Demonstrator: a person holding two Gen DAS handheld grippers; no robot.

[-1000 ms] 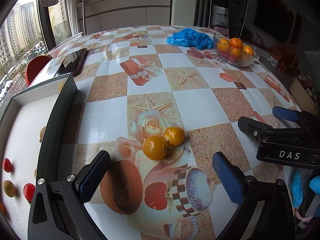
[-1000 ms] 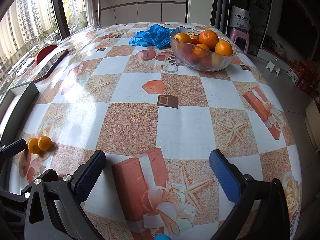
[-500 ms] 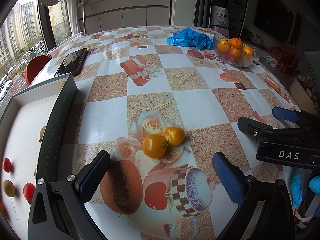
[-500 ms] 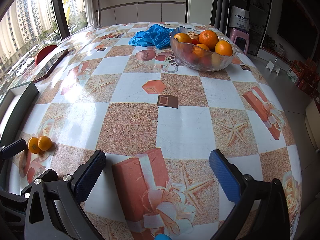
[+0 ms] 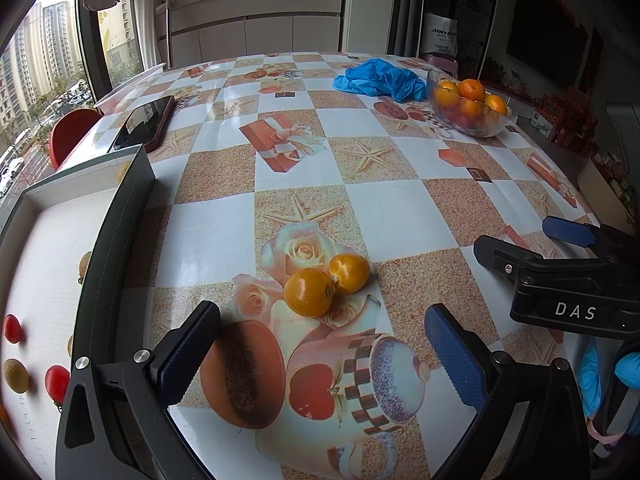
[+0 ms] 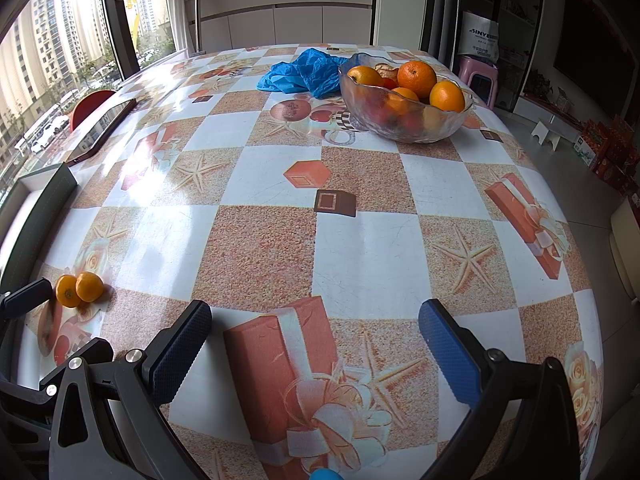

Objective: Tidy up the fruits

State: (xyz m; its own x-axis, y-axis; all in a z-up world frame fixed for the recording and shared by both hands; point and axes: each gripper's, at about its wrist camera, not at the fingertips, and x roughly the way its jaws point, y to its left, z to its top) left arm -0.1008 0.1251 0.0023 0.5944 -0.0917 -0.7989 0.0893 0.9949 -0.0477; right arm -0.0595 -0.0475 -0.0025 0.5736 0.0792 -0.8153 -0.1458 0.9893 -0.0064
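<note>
Two small orange fruits (image 5: 326, 284) lie touching each other on the patterned tablecloth, just ahead of my left gripper (image 5: 320, 352), which is open and empty. They also show at the far left of the right wrist view (image 6: 79, 289). A glass bowl (image 6: 404, 126) of oranges stands at the far right of the table; it also shows in the left wrist view (image 5: 468, 122). A dark-rimmed white box (image 5: 116, 240) at the left holds small red and yellow fruits (image 5: 56, 378). My right gripper (image 6: 316, 344) is open and empty over the tablecloth.
A blue crumpled bag (image 6: 304, 74) lies beside the bowl. A phone (image 5: 146, 122) lies at the table's left edge, beyond the box. A red chair (image 5: 70, 132) stands past that edge. The right gripper's body (image 5: 572, 284) shows at the right of the left wrist view.
</note>
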